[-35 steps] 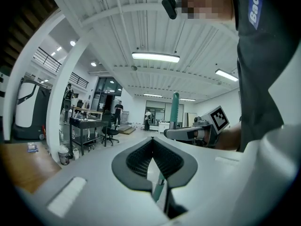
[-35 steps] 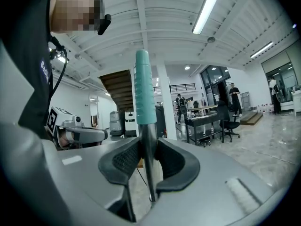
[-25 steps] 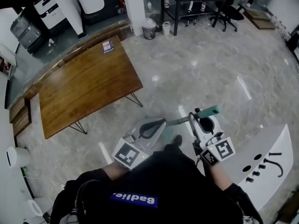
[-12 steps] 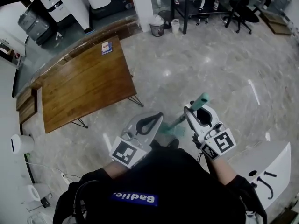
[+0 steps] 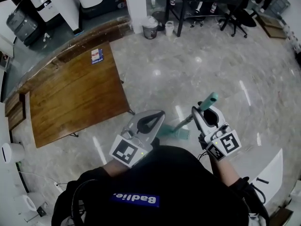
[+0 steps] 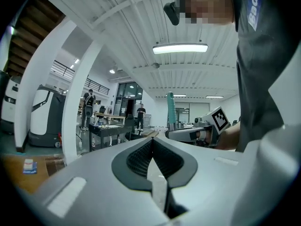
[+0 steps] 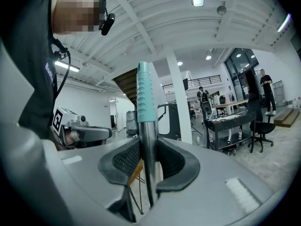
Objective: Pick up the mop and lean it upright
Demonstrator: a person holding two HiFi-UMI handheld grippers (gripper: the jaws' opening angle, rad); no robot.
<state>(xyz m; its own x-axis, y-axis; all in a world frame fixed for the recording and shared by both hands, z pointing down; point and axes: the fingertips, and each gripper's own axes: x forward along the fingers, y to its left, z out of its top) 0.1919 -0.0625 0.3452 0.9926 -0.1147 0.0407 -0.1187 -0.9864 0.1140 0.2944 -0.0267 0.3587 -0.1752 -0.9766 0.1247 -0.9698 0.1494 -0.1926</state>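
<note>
**Mop [image 5: 209,100]: in hand, not yet leaned.**
Your right claw [image 7: 145,149] grips its shaft upright, centre-right of frame; left claw [image 6: 152,142] closed, empty.

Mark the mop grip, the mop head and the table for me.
Mop grip [image 7: 143,91]: right gripper view, on the teal sleeve at the shaft's top.
Mop head [image 5: 175,133]: head view, on the middle of the teal pad.
Table [image 5: 75,98]: head view, on bare wood near the top's middle.
</note>
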